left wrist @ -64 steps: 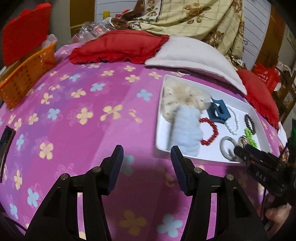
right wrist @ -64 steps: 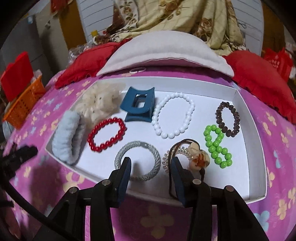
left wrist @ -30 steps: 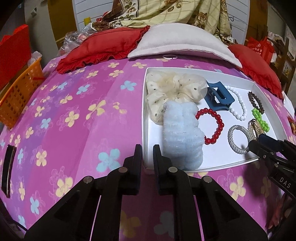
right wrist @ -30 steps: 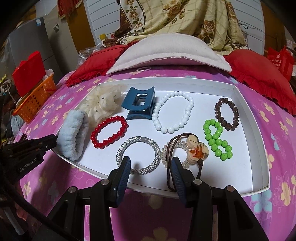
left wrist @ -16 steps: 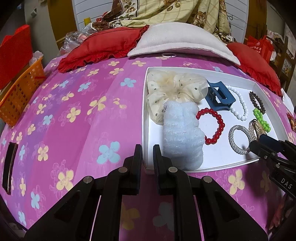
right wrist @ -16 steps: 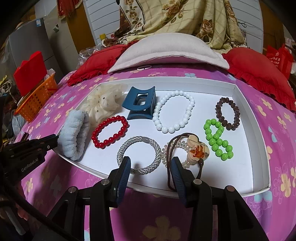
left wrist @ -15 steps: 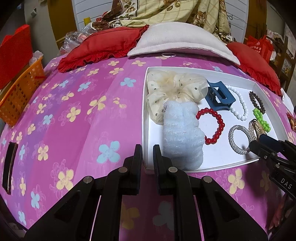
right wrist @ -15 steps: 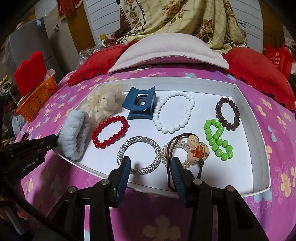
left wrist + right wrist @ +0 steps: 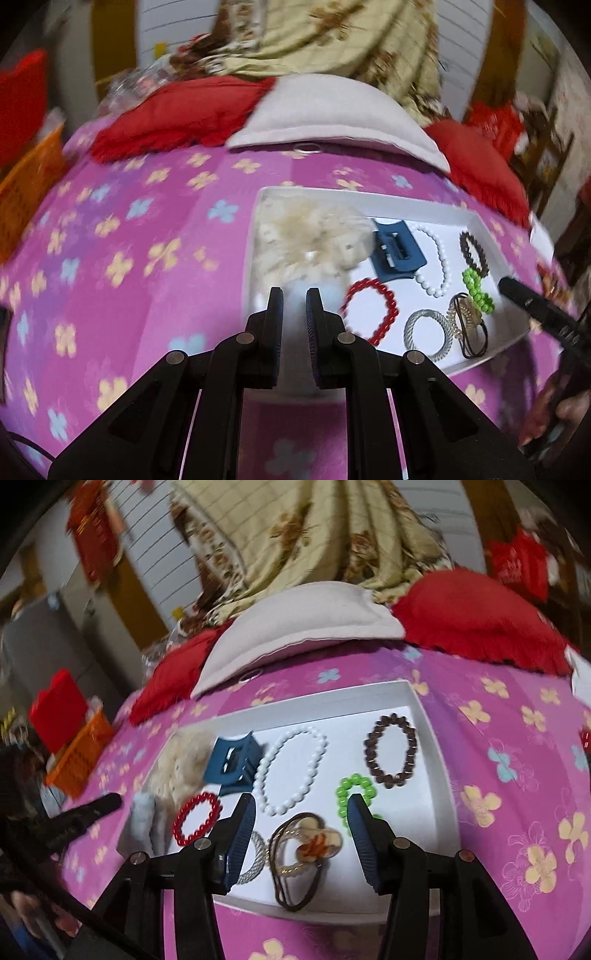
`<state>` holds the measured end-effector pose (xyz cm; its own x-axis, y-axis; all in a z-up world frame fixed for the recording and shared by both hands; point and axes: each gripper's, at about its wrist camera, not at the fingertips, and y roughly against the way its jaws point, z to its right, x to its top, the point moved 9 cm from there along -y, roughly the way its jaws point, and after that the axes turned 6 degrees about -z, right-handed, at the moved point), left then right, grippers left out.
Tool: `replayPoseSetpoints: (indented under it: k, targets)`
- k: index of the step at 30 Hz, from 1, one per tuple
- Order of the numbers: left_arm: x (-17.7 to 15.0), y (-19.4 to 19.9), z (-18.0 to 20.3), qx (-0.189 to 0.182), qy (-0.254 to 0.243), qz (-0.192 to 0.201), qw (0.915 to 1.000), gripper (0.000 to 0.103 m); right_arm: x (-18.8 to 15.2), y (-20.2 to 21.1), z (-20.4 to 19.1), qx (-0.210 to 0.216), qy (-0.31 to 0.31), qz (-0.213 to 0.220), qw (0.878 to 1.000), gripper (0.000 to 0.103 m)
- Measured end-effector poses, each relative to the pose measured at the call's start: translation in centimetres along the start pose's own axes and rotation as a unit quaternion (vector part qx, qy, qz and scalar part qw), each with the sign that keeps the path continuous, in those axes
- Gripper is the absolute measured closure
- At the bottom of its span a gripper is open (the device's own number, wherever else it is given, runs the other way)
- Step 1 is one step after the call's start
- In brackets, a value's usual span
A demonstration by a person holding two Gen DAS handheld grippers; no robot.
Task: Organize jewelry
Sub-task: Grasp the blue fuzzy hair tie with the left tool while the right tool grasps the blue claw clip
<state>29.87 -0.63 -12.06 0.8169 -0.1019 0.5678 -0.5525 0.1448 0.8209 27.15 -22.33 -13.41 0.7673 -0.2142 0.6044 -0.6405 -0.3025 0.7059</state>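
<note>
A white tray on the pink floral bedspread holds a cream scrunchie, pale blue scrunchie, blue claw clip and red, white, brown, green and silver bracelets. A heart-charm hair tie lies near the front rim. My right gripper hovers over it, jaws opening, pads touching nothing. My left gripper is shut and empty, in front of the pale blue scrunchie at the tray's left end.
Red pillows and a grey-white pillow line the far side of the bed, with a floral blanket behind. An orange basket sits at the left edge. A small ring lies by the pillow. A hand shows at lower right.
Both views are now blurred with motion. My left gripper has risen, still shut. My right gripper has rolled and shifted, its jaws stand wider, and the heart hair tie now lies between the fingers.
</note>
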Motion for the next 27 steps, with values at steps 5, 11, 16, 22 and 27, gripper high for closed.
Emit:
replayPoseSetpoints:
  k: [5,11,16,22,27]
  targets:
    - [3.1,-3.8,1.3,0.023,-0.009,-0.037,0.999,0.09,0.9,1.2,0.7,0.008,-0.012,0.013,1.0,0.054]
    - [3.5,-8.3,4.6,0.0,-0.018,-0.102,0.9947,0.09,1.7,2.4,1.5,0.024,-0.031,0.025,0.999,0.053]
    - [2.5,-8.9,8.9,-0.036,-0.062,-0.119,0.9903,0.09,2.1,3.0,2.0,0.028,-0.041,0.031,0.998,0.053]
    - [3.2,-5.8,9.6,-0.063,-0.061,-0.09,0.9921,0.089,2.2,1.9,2.4,0.026,-0.034,0.02,0.999,0.049]
    - [3.7,-4.2,5.1,-0.038,-0.014,-0.07,0.9968,0.087,2.2,-2.7,0.0,0.087,-0.025,-0.043,0.995,0.049]
